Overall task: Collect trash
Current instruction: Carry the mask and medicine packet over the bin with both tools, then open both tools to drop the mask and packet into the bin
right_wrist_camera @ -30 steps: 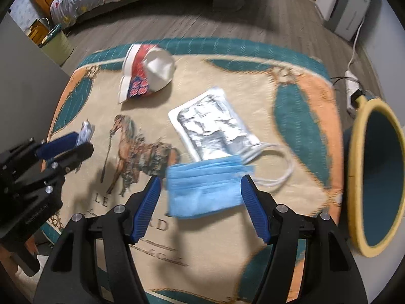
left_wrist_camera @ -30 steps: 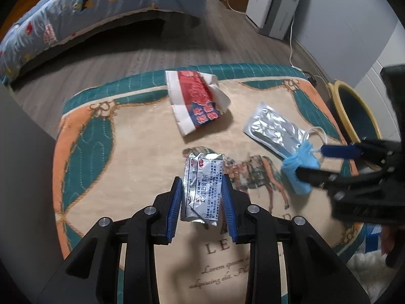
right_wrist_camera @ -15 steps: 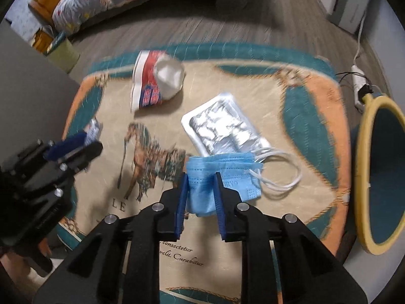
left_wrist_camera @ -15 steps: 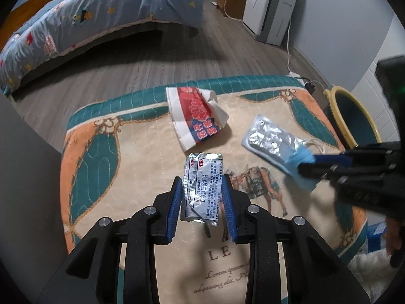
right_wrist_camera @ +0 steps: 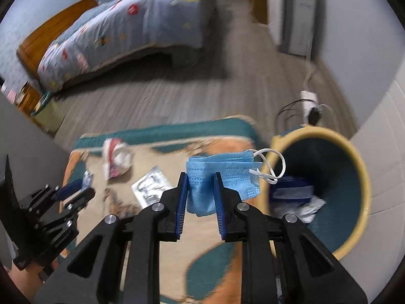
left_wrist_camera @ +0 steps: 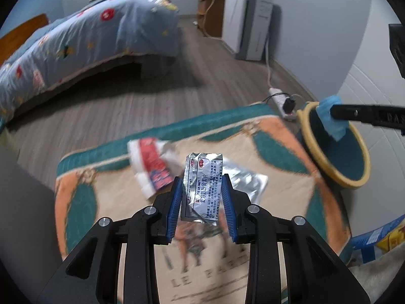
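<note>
left gripper (left_wrist_camera: 202, 197) pinches foil pill packet (left_wrist_camera: 203, 185), mid frame | right gripper (right_wrist_camera: 201, 195) pinches blue face mask (right_wrist_camera: 222, 179) | trash bin (right_wrist_camera: 359, 177) at right, likely for dropping both

Looks like a home bedroom: bed (left_wrist_camera: 83, 38) with a patterned blue quilt upper left, wood-plank floor (left_wrist_camera: 141, 101), printed rug (left_wrist_camera: 106, 197) in the lower middle.

"LE PAR…" on rug (left_wrist_camera: 83, 202) — "OTC" on foil sachet (left_wrist_camera: 202, 185)
</note>
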`<control>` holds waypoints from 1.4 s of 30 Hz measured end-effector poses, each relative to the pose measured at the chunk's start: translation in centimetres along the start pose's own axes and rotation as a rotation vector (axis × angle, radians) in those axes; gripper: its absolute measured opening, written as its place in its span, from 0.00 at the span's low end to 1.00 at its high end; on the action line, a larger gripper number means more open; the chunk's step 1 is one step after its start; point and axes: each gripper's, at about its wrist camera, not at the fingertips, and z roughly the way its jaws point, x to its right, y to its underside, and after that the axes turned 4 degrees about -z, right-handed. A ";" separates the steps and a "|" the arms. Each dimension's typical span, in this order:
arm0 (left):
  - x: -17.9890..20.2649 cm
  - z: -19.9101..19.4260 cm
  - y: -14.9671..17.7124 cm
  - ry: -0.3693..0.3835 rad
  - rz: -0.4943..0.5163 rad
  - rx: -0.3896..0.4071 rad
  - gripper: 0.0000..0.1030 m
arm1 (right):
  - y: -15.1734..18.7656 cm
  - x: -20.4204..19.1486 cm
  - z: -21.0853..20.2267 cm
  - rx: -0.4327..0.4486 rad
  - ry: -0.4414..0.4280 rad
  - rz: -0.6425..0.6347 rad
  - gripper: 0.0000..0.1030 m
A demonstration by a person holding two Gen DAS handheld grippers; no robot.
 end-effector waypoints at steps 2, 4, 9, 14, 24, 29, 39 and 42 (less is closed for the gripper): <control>1.5 0.0 -0.6 0.014 0.022 0.015 0.32 | -0.3 1.8 -0.7 0.016 0.011 0.028 0.19; 3.2 0.2 -1.2 0.028 0.049 0.024 0.32 | -0.4 4.2 -1.5 0.028 0.033 0.061 0.19; 7.6 1.4 -2.1 0.068 0.116 0.023 0.32 | 0.0 9.4 -2.2 0.032 0.085 0.125 0.19; 11.7 2.7 -3.0 0.109 0.167 0.026 0.32 | 1.1 14.0 -2.4 0.023 0.101 0.211 0.19; 19.1 5.4 -3.7 0.210 0.249 0.014 0.32 | 2.9 19.3 -1.0 -0.032 0.137 0.295 0.20; 22.5 6.8 -3.1 0.244 0.301 -0.007 0.32 | 3.5 19.8 0.1 -0.073 0.140 0.297 0.20; 23.7 7.0 -2.5 0.259 0.311 0.009 0.64 | 3.6 20.1 0.3 -0.071 0.144 0.302 0.23; 23.0 6.7 -2.5 0.246 0.291 0.011 0.75 | 3.5 20.0 0.1 -0.061 0.147 0.302 0.41</control>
